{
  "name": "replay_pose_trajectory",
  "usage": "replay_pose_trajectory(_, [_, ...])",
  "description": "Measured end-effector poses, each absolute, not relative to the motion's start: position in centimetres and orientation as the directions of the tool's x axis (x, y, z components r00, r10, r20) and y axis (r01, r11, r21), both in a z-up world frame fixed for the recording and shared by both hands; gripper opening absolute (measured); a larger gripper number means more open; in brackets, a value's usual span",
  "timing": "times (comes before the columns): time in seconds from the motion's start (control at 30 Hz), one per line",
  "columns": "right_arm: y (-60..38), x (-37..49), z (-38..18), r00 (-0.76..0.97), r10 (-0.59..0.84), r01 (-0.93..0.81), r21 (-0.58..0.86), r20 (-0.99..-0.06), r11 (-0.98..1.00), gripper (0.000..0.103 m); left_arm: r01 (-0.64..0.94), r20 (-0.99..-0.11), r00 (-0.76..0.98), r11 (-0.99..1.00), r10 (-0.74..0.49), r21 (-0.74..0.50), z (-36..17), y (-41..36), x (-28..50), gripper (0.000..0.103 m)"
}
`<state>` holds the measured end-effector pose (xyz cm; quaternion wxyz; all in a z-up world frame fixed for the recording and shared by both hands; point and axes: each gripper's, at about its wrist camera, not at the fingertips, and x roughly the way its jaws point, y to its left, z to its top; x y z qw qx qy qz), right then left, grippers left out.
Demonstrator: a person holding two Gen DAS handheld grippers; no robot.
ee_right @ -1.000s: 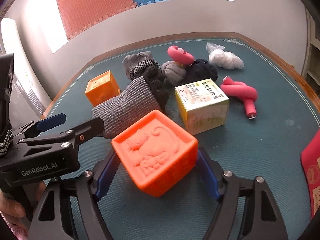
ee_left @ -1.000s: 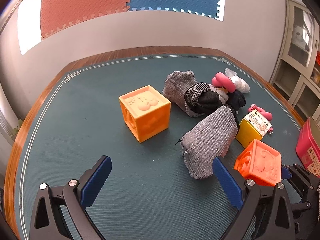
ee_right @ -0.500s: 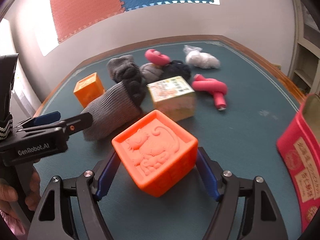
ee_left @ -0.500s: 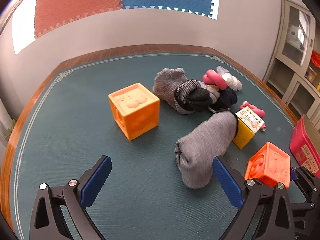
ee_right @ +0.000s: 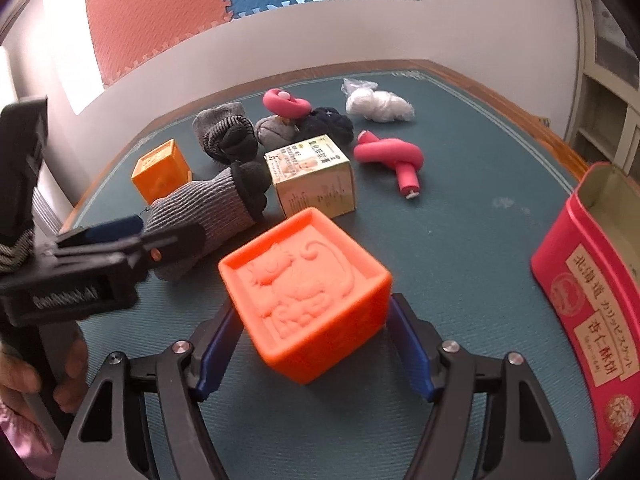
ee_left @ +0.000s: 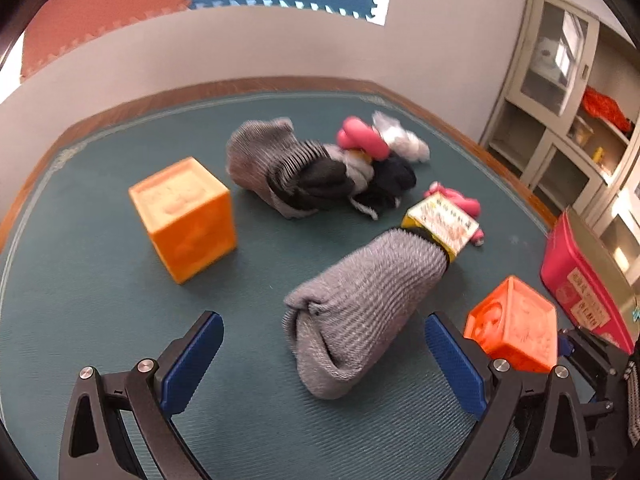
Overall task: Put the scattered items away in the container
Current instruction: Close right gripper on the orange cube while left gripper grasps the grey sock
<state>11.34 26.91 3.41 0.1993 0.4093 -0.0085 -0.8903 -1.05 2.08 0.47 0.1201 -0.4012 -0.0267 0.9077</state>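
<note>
My right gripper [ee_right: 312,332] is shut on an orange-red embossed cube [ee_right: 304,300] and holds it above the green tabletop, just left of an open pink tin [ee_right: 592,280]. The left wrist view shows the same cube [ee_left: 512,336] at lower right, beside the tin [ee_left: 580,280]. My left gripper [ee_left: 322,344] is open, and the near end of a rolled grey sock [ee_left: 360,300] lies between its blue pads. Scattered behind are an orange cube [ee_left: 186,216], a yellow box [ee_right: 316,178], a sock pile [ee_left: 304,172], a knotted pink tube [ee_right: 390,156] and a white bundle [ee_right: 378,104].
The table's wooden rim [ee_left: 500,168] curves close behind the tin. A cabinet with shelves [ee_left: 560,92] stands at the right. Red and blue foam mats [ee_right: 200,4] hang on the wall. A hand [ee_right: 24,376] holds the left gripper at lower left in the right wrist view.
My right gripper has carried the orange-red cube rightwards, and the pink tin has come into view beside it. My left gripper has turned right and moved closer to the grey sock.
</note>
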Motion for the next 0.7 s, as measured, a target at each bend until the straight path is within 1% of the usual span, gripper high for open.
replay_pose_trajectory(0.13, [27.2,11.2,3.3,-0.580,-0.368,0.342,0.193,-0.726,-0.920,0.075,-0.174,-0.750,-0.627,-0.976,0.213,-0.132,-0.2,2.4,-1.7,0.102])
replay_pose_trajectory(0.3, [27.5,11.2,3.3,-0.576,-0.382,0.342,0.211,-0.723,-0.916,0.075,-0.159,-0.787,-0.575,-0.974,0.224,-0.160,-1.0,2.1,-2.5,0.102])
replay_pose_trajectory(0.47, [27.5,11.1,3.4,-0.570,-0.401,0.353,0.227,-0.717,-0.907,0.075,-0.179,-0.782,-0.586,-0.975,0.214,-0.133,-1.0,2.8,-2.4,0.102])
replay_pose_trajectory(0.5, [27.4,11.1,3.5,-0.569,-0.402,0.357,0.224,-0.717,-0.907,0.075,-0.184,-0.780,-0.589,-0.975,0.212,-0.127,-1.0,2.9,-2.3,0.100])
replay_pose_trajectory(0.6, [27.1,11.0,3.5,-0.568,-0.399,0.362,0.216,-0.720,-0.907,0.075,-0.199,-0.775,-0.596,-0.974,0.209,-0.109,-1.1,3.3,-2.1,0.089])
replay_pose_trajectory(0.67, [27.0,10.9,3.5,-0.567,-0.397,0.365,0.212,-0.722,-0.906,0.075,-0.208,-0.772,-0.602,-0.974,0.204,-0.094,-1.1,3.6,-2.0,0.078])
replay_pose_trajectory(0.7, [26.9,10.9,3.6,-0.567,-0.396,0.367,0.209,-0.722,-0.906,0.074,-0.209,-0.771,-0.605,-0.974,0.200,-0.088,-1.0,3.8,-1.9,0.069])
